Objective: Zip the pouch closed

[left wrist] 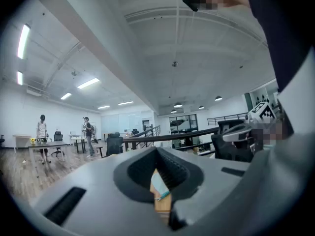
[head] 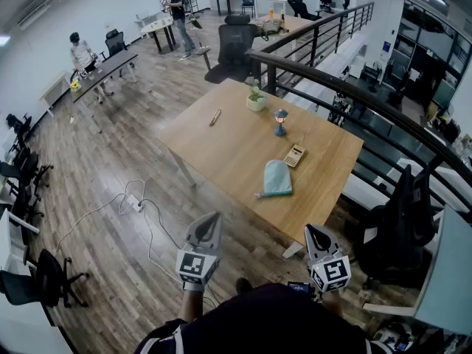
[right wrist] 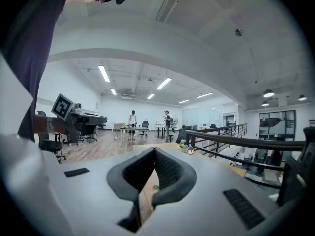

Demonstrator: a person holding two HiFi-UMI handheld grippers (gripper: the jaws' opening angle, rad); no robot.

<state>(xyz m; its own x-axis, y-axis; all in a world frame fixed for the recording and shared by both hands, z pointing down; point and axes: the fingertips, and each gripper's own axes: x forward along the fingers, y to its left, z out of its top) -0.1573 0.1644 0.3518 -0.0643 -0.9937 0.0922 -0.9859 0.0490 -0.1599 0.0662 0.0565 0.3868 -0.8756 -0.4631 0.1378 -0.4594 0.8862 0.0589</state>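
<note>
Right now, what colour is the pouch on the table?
The pouch is pale mint green, its zip edge darker teal; the head view shows it best.

Pale wooden bench (head: 228,153) stands centre on plank floor (head: 110,198); black railing (head: 346,87) at two o'clock, office chairs (head: 40,279) at eight.

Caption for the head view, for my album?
Grey left gripper and right gripper, both shut, short of a wooden table bearing a pale teal fabric pouch.

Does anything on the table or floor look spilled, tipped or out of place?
Nothing is spilled or tipped. The pouch lies flat on the table, the plant pot and small lamp stand upright. Only a loose white cable sprawls on the floor left of the table.
</note>
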